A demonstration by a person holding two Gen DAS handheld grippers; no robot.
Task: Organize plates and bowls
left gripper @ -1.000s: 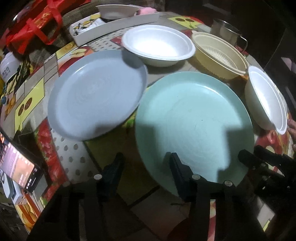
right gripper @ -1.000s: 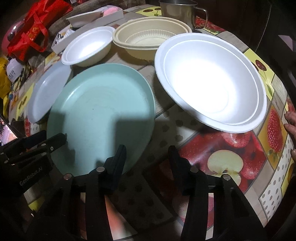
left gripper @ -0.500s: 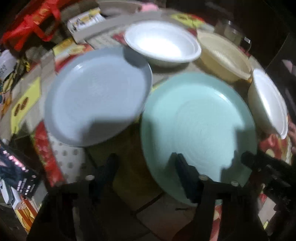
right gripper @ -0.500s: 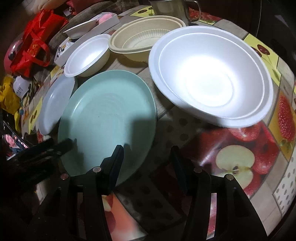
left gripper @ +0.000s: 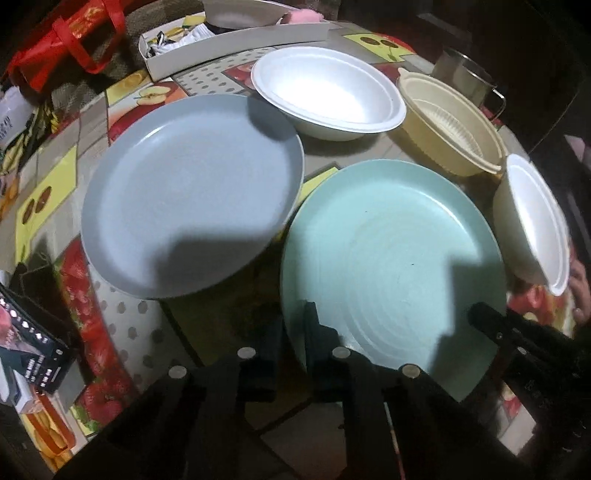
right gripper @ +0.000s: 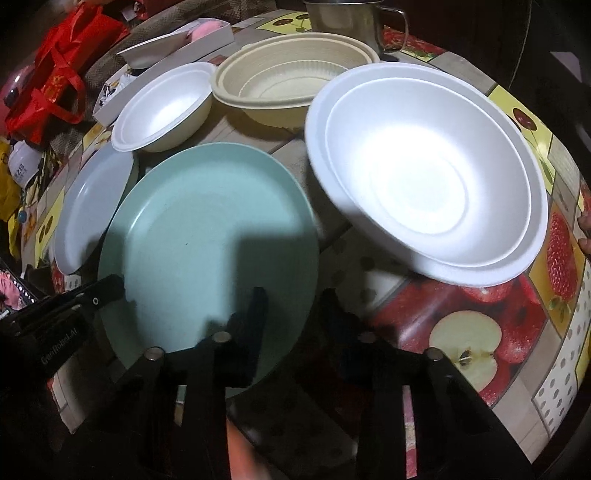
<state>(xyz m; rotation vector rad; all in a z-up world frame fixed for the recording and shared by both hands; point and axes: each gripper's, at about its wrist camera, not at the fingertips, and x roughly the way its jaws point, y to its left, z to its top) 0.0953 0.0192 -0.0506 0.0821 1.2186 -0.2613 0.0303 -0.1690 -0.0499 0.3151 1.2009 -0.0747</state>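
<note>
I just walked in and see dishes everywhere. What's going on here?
A person with two handheld grippers is sorting dishes on a fruit-print table. The left gripper has its fingers closed around the near rim of the green plate. The right gripper is open, holding nothing. The blue plate and bowls sit unstacked.

Surface and material check, tabletop items

Matt, smooth plastic-looking green plate [left gripper: 391, 258] with faint concentric rings; beside it, matt grey plate [left gripper: 192, 195]. White foam-like bowl [right gripper: 424, 173], soft sheen. Beyond the green plate: ribbed beige plastic bowl [right gripper: 291, 85], brushed metal mug [right gripper: 347, 16]. Glossy printed oilcloth [right gripper: 480, 332] underneath.
</note>
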